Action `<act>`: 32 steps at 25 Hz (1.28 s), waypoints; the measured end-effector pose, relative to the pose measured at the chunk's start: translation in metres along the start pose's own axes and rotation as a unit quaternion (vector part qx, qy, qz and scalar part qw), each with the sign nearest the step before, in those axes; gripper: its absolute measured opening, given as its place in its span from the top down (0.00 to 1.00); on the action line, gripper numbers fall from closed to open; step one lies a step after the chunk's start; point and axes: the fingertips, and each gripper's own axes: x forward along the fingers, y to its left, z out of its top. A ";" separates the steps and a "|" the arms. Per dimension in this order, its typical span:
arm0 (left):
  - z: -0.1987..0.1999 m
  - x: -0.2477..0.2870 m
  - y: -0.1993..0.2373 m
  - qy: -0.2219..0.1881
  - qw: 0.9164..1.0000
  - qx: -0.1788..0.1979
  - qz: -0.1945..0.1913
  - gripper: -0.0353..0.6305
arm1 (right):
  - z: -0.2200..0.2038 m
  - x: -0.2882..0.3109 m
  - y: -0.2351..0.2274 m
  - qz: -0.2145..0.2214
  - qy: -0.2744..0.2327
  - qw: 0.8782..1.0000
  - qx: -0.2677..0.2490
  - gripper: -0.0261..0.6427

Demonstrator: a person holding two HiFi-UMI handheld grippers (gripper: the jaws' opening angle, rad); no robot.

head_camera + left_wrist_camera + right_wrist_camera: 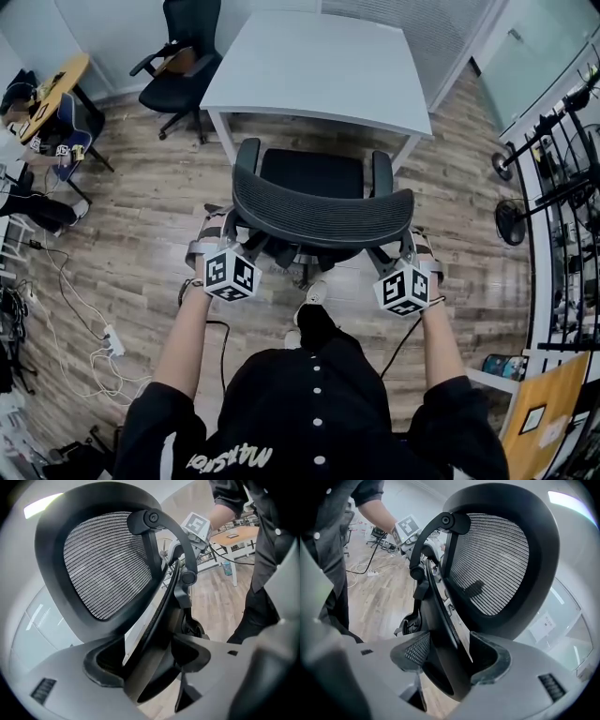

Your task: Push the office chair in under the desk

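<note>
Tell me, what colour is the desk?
The desk is white, clearest in the head view.

L arm (183, 337) & R arm (441, 342) stretched fwd; L gripper (150, 663) & R gripper (445, 660) each clamped on chair (323, 217) back edge, seemingly firm.

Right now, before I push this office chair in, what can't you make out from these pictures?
Chair wheels: head view, mostly under the seat and backrest.
Space and far legs under the desk: head view, covered by its top.
Where left claw and right claw meet the backrest: head view, too small, overlapped by its rim.
</note>
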 end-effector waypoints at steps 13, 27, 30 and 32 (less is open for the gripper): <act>-0.011 0.015 0.025 -0.004 1.000 0.002 -0.002 0.46 | 0.011 0.020 -0.012 -0.008 0.003 1.000 -0.005 0.56; -0.013 0.045 0.047 -0.004 1.000 0.002 -0.003 0.46 | 0.007 0.048 -0.036 -0.010 0.010 1.000 -0.007 0.56; -0.011 0.053 0.051 -0.003 1.000 0.001 -0.006 0.46 | 0.004 0.053 -0.043 -0.013 0.008 1.000 -0.007 0.56; -0.009 0.058 0.054 -0.002 1.000 0.001 -0.004 0.46 | 0.001 0.058 -0.049 -0.013 0.008 1.000 -0.006 0.55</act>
